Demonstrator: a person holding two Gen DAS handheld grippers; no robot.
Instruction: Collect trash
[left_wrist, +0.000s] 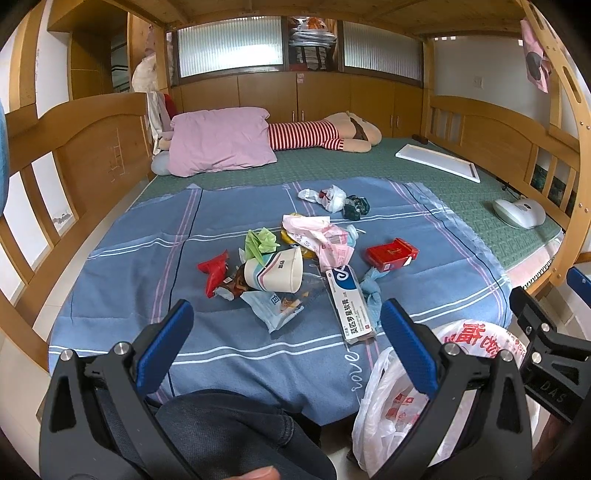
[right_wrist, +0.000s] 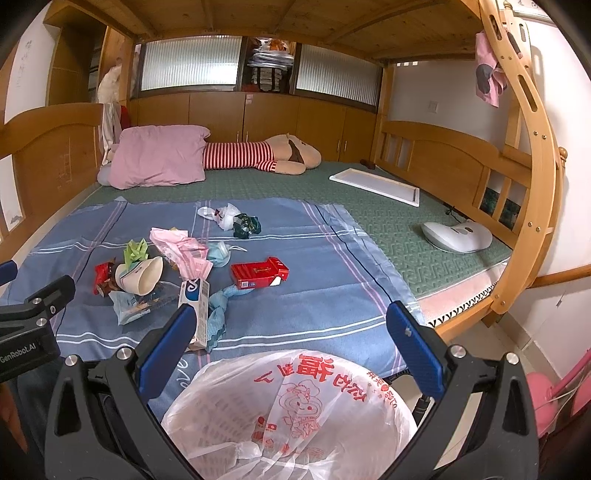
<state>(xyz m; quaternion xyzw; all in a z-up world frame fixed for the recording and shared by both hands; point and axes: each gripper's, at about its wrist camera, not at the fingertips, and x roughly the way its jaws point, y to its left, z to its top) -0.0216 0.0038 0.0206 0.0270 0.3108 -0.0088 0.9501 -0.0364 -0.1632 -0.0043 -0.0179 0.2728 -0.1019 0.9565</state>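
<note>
Trash lies scattered on a blue striped sheet (left_wrist: 229, 347): a tipped paper cup (left_wrist: 275, 271), a white ointment box (left_wrist: 349, 302), a red cigarette pack (left_wrist: 391, 254), red (left_wrist: 214, 271), green (left_wrist: 260, 242) and pink wrappers (left_wrist: 321, 236), and a dark crumpled wrapper (left_wrist: 356, 206). A basket lined with a white plastic bag (right_wrist: 291, 410) stands off the bed's front edge. My left gripper (left_wrist: 286, 319) hangs open above the near sheet, short of the trash. Directly over the bag, my right gripper (right_wrist: 291, 321) is open and holds nothing.
Farther back on the green mat (right_wrist: 388, 221) lie a pink pillow (left_wrist: 221, 142), a striped plush doll (left_wrist: 317, 134), a white board (left_wrist: 437, 160) and a white device (left_wrist: 519, 212). Wooden bed rails and a ladder (right_wrist: 532, 155) frame the sides. A person's dark-trousered knee (left_wrist: 229, 432) is below the left gripper.
</note>
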